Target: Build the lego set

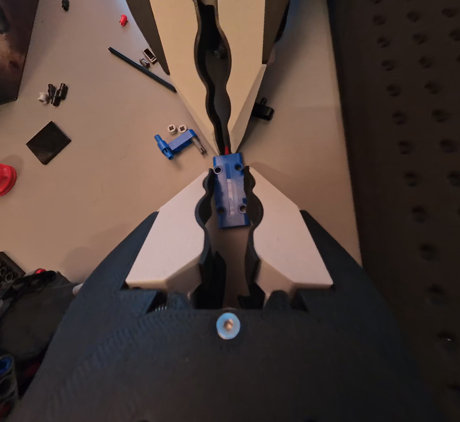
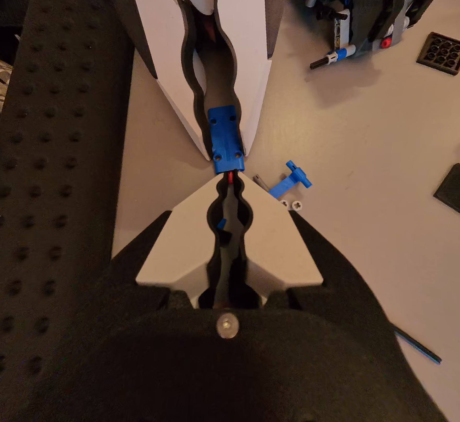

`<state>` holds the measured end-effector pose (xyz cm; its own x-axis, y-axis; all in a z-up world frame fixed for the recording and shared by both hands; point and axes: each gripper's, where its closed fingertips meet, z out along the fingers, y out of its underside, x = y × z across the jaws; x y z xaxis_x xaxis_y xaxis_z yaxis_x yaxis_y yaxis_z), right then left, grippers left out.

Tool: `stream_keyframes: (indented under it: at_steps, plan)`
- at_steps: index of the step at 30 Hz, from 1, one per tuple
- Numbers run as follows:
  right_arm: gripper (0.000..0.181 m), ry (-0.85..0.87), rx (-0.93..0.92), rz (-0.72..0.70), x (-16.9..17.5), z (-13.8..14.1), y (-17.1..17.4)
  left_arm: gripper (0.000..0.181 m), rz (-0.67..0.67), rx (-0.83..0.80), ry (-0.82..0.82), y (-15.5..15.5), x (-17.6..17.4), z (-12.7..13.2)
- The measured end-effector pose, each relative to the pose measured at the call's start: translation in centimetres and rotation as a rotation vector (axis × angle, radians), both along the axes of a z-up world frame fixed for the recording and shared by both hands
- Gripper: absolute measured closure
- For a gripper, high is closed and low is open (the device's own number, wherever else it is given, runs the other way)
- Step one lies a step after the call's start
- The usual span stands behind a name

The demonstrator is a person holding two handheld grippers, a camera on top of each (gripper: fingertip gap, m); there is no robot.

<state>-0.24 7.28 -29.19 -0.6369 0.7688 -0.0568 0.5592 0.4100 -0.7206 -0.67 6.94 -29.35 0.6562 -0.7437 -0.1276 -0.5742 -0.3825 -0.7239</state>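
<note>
Blue lego panel sat clamped in the left hand-held gripper above the bench, while the right hand-held gripper pinched a red pin at its end.

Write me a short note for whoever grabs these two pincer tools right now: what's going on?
Left gripper: shut on the blue panel, held above the table.
Right gripper: shut on a small red pin, its tip at the panel's end.
Done: both parts picked up and lined up.
Left: push the pin in, probably. Then the loose pieces, such as the blue lever, and the half-built model.
</note>
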Motion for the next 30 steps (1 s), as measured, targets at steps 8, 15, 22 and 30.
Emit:
stream_keyframes:
  at_steps: [8, 15, 22, 30]
  plan:
    - [0.172, 0.008, -0.014, -0.021, 0.4, 0.4, 0.5, 0.158, 0.003, -0.004, -0.005, 0.0, 0.1, 0.0]
    - [0.173, -0.001, 0.004, -0.037, 0.8, 0.5, 1.4, 0.158, 0.006, -0.012, -0.013, 0.0, 0.1, 0.0]
    - [0.174, -0.009, 0.040, -0.061, 0.5, -0.1, 1.6, 0.158, 0.008, -0.012, -0.012, -0.1, 0.1, 0.1]
    - [0.170, 0.001, 0.062, -0.090, 0.2, 0.0, 2.6, 0.158, 0.020, -0.008, 0.005, 0.0, -0.1, 0.1]
